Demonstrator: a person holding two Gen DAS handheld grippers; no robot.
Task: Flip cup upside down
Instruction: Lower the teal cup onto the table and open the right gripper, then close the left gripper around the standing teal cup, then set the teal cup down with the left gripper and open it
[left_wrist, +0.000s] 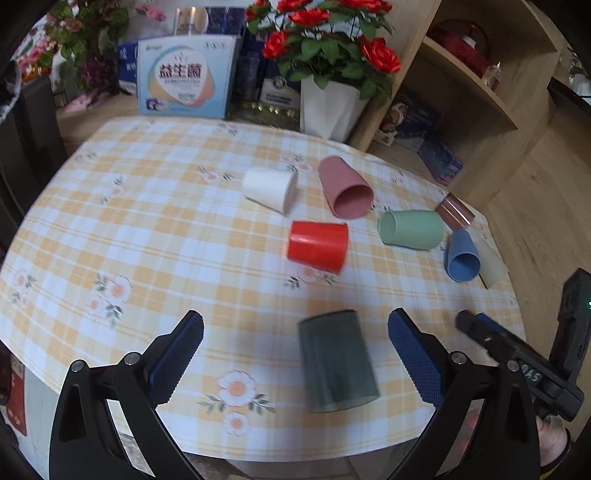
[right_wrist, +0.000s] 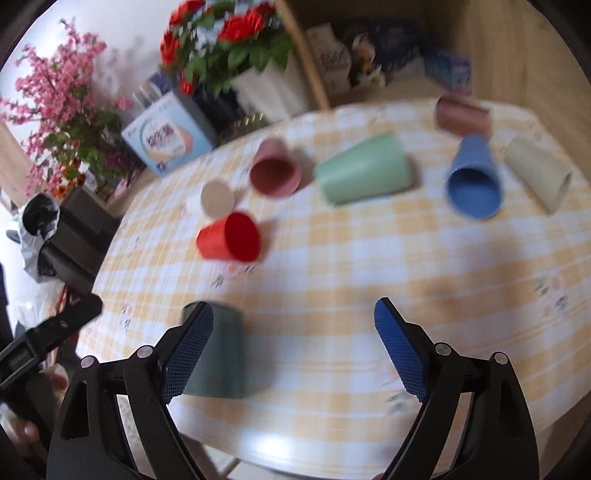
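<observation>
Several cups lie on their sides on the checked tablecloth (left_wrist: 110, 229). A dark green cup (left_wrist: 338, 362) lies nearest, between the open fingers of my left gripper (left_wrist: 295, 325), untouched. It also shows in the right wrist view (right_wrist: 218, 354), partly behind the left finger of my right gripper (right_wrist: 293, 314), which is open and empty. Farther off lie a red cup (left_wrist: 317, 245) (right_wrist: 231, 238), a white cup (left_wrist: 269, 188), a pink cup (left_wrist: 345, 188) (right_wrist: 275, 168), a light green cup (left_wrist: 412, 229) (right_wrist: 364, 168), a blue cup (left_wrist: 461, 256) (right_wrist: 474, 177), a cream cup (right_wrist: 537, 173) and a copper cup (left_wrist: 454, 212) (right_wrist: 463, 114).
A white vase of red roses (left_wrist: 328, 107), a blue box (left_wrist: 186, 79) and pink flowers (right_wrist: 55, 107) stand beyond the table's far edge. Wooden shelves (left_wrist: 476, 92) rise at the back right. The right gripper's body (left_wrist: 517, 358) shows at the right of the left wrist view.
</observation>
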